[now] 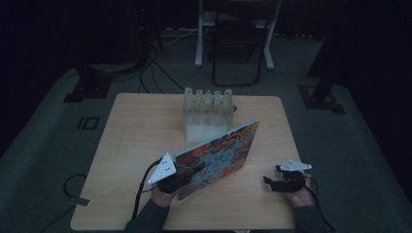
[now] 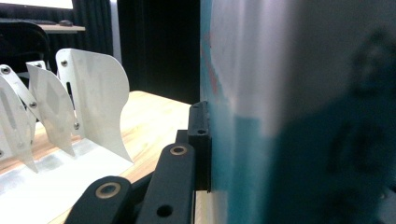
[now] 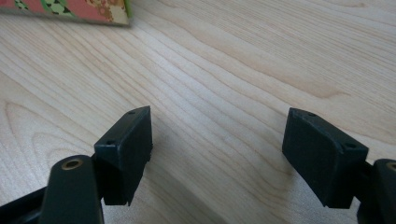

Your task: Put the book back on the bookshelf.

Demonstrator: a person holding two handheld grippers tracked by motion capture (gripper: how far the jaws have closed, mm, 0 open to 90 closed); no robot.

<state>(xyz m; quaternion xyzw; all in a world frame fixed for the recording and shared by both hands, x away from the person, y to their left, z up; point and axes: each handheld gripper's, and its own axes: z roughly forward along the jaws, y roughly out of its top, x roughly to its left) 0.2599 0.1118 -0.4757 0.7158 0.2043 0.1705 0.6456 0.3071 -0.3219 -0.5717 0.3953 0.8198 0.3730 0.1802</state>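
Left gripper (image 1: 192, 171), held low w/ forearm coming in from the near edge, is clamped on the near-left edge of a patterned book (image 1: 218, 155), which stands tilted on the tabletop (image 1: 136, 126); in the left gripper view one black jaw presses flat against its cover. Right gripper (image 1: 273, 182) rests on the tabletop at the near right, well apart from the book, jaws spread wide w/ nothing between. Slotted white rack (image 1: 206, 114) sits just behind the book.

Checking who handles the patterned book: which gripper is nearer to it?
Left. The left gripper clamps the book at its near-left edge; the right gripper rests open on the table, off to its right.
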